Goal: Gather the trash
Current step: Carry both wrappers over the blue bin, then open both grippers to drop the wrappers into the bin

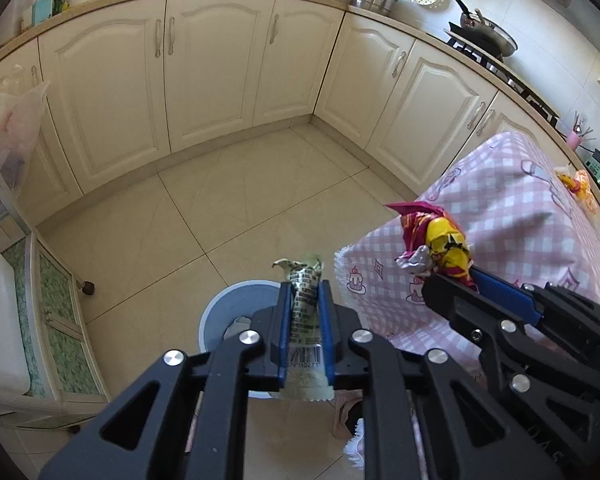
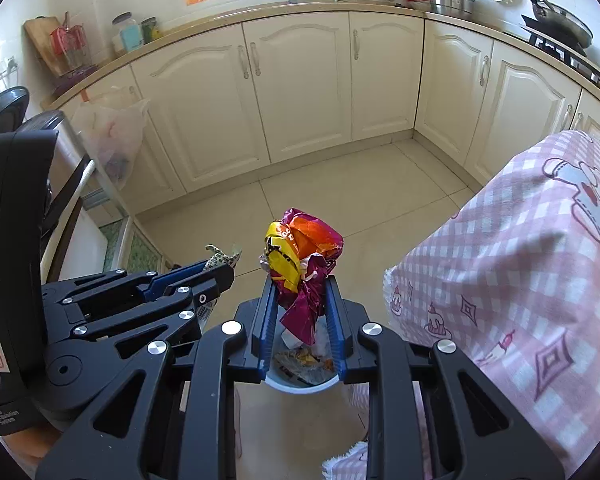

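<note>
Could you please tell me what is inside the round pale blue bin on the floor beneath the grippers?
The round pale blue bin already holds crumpled wrappers and white paper. The right gripper and its magenta-and-yellow foil wrapper hide the remaining contents.

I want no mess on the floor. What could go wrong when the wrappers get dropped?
The green wrapper in the left gripper hangs near the bin rim, so it might flutter onto the tiles. The crumpled purple wrapper in the right gripper could snag on the pads.

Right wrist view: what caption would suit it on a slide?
Right gripper holds a crumpled magenta and yellow wrapper above the trash bin, left gripper alongside with its own wrapper.
</note>
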Action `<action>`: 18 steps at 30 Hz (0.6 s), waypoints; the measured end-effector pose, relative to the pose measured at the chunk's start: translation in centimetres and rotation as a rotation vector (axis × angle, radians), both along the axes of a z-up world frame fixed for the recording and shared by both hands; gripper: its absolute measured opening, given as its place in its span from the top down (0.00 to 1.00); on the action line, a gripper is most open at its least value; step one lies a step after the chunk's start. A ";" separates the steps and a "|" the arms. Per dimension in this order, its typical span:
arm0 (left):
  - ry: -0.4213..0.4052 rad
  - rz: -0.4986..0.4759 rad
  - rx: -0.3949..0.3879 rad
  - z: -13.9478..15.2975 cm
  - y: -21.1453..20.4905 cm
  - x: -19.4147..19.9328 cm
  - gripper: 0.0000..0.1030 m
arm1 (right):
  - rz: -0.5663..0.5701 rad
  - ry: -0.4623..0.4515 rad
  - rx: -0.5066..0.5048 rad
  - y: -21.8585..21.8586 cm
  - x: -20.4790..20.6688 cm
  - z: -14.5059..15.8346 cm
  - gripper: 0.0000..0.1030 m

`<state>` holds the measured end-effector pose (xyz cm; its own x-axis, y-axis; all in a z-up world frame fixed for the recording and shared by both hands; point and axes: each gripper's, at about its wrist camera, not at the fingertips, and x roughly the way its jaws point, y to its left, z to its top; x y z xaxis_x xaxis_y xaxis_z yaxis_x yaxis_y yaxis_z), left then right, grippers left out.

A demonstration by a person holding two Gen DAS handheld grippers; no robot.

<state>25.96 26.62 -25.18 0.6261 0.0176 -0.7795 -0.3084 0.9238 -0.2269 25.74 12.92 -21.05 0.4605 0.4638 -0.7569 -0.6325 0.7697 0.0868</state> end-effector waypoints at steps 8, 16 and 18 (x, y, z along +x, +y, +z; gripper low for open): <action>0.005 0.036 -0.016 -0.8 1.3 0.7 0.56 | -0.021 0.018 0.004 0.0 1.1 -1.1 0.79; 0.021 0.064 -0.015 -1.4 2.3 -0.3 0.56 | -0.005 0.032 -0.005 0.6 1.0 -1.4 0.79; 0.021 0.073 -0.014 -1.2 2.6 -0.5 0.56 | -0.004 0.033 -0.004 0.8 1.1 -1.4 0.79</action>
<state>25.46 29.25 -26.42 0.6072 0.0513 -0.7929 -0.3795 0.8955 -0.2327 26.82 13.69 -22.43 0.4366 0.4590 -0.7738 -0.6264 0.7724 0.1048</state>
